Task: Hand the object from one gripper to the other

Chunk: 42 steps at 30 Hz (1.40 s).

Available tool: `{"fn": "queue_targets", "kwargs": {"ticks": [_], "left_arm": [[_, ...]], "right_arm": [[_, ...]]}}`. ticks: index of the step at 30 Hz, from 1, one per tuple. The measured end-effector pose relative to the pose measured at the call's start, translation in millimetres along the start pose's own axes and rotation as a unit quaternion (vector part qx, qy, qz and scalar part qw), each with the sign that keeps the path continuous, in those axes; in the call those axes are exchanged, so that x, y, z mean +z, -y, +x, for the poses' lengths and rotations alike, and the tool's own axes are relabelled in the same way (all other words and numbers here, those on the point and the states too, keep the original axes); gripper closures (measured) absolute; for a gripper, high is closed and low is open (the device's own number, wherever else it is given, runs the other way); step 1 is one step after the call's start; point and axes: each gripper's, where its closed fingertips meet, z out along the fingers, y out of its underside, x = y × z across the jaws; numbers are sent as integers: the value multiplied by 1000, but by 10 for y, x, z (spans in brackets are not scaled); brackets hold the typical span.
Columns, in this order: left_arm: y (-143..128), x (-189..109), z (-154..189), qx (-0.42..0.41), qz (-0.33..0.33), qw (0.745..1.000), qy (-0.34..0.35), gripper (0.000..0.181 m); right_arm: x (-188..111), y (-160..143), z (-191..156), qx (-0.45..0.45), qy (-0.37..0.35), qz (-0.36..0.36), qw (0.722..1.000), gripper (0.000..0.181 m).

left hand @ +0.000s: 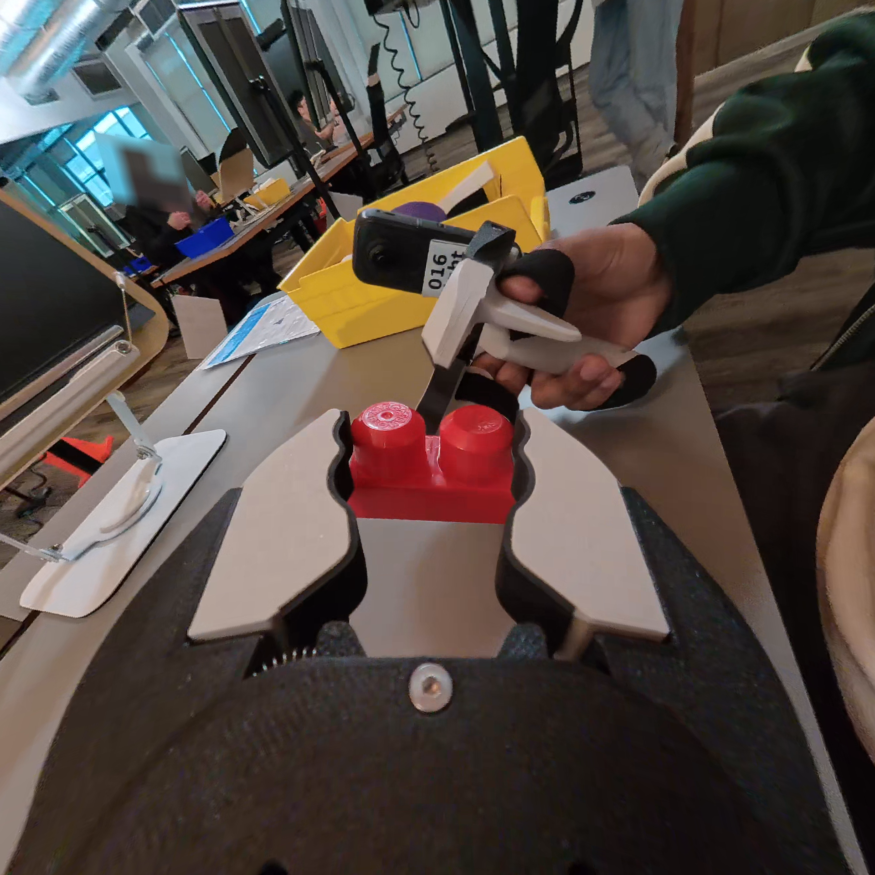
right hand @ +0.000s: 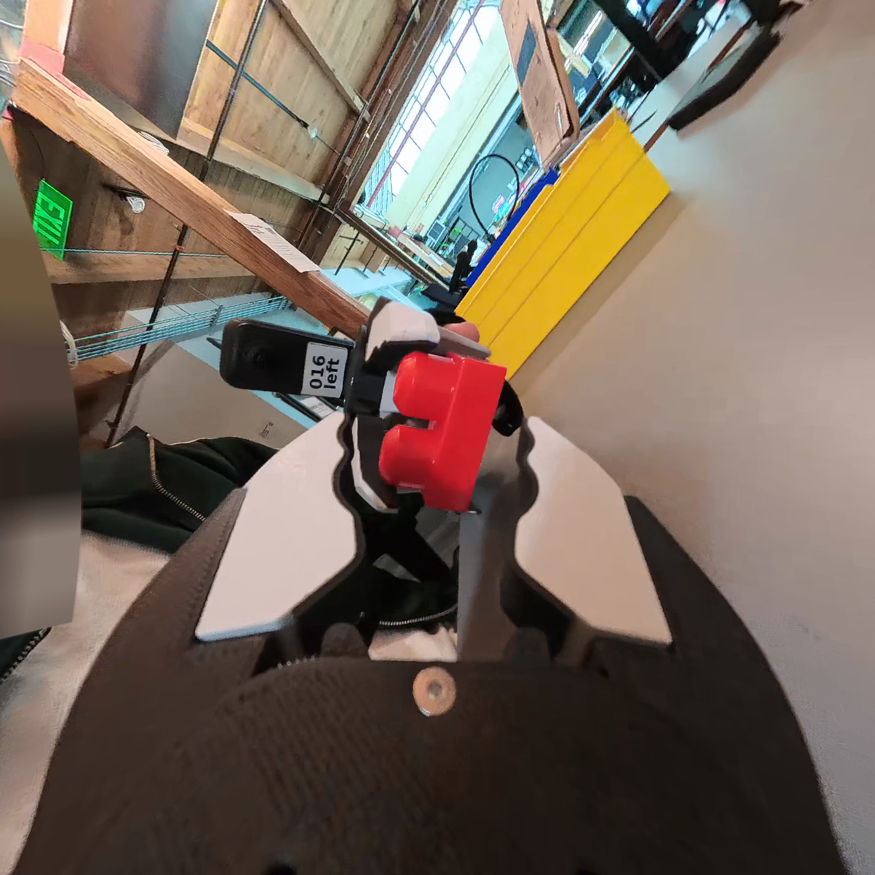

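Over a grey table (left hand: 293, 388) with a yellow bin (left hand: 360, 303), the left gripper (left hand: 432, 466) pinches a red two-stud building block (left hand: 428, 478). Spread wide, the right gripper (right hand: 433, 461) has its fingers on either side of the block.

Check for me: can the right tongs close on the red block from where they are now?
Probably yes. The red block, held by the left tongs, sits between the open right tongs' tips, nothing blocking; contact is unclear.
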Motion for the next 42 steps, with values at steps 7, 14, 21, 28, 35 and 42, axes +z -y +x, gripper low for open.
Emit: {"fn": "queue_targets", "kwargs": {"ticks": [7,14,21,28,35,42], "left_arm": [[14,46,123,27,-4,1000,-12,115],[-5,85,228,74,-19,997,-16,115],[-22,95,201,63,-17,998,-9,113],[-26,79,46,-89,20,996,-20,91],[-197,148,23,-404,56,906,-113,98],[37,106,151,-438,112,873,-184,122]], "right_arm": [[104,-109,-84,49,32,8,998,123],[95,-134,-57,70,30,5,997,136],[100,-119,-50,62,21,-2,998,136],[-73,208,-88,-20,21,67,997,136],[-131,362,-256,-194,-2,116,974,136],[-15,266,-319,-270,-14,96,958,136]]}}
